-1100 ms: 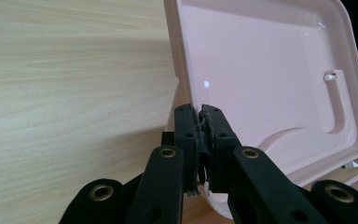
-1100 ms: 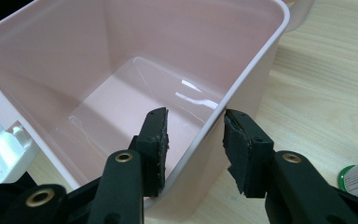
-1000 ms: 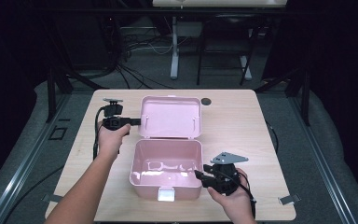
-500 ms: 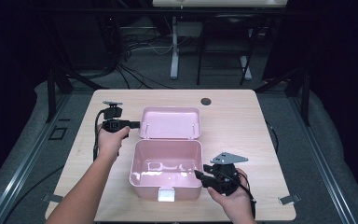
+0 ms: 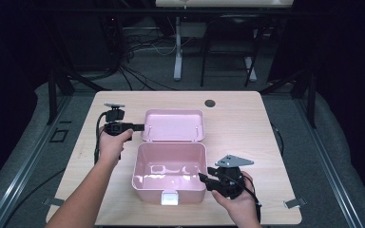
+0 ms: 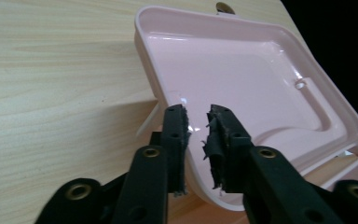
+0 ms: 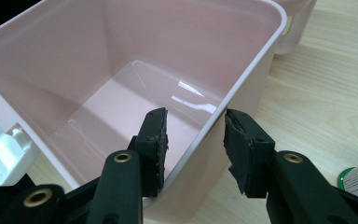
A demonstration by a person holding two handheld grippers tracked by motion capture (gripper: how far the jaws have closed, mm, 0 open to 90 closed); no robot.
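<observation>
pink box [image 7: 121, 70] wall stands between the right gripper [image 7: 193, 144] jaws, untouched.

Box [image 5: 169, 176] mid-table [image 5: 266, 128], lid [image 5: 173, 125] flat behind it, small round disc [image 5: 210, 103] farther back.

This is looking like a lab or recording studio rather than a home. A plain wooden table [image 5: 247, 142] with a cable grommet hole [image 5: 210, 103] is standing alone on a grey mat [image 5: 323, 142], ringed by dark curtains at nine and three o'clock. At twelve o'clock, loose black cables [image 5: 142, 52] are trailing across the floor beside the white leg of a stand [image 5: 177, 52] and dark metal frame legs [image 5: 59, 80]. Strips of tape [image 5: 294, 203] are marking the table's near corners, at five and seven o'clock. Light is falling on the tabletop while the surroundings are staying dim.
</observation>
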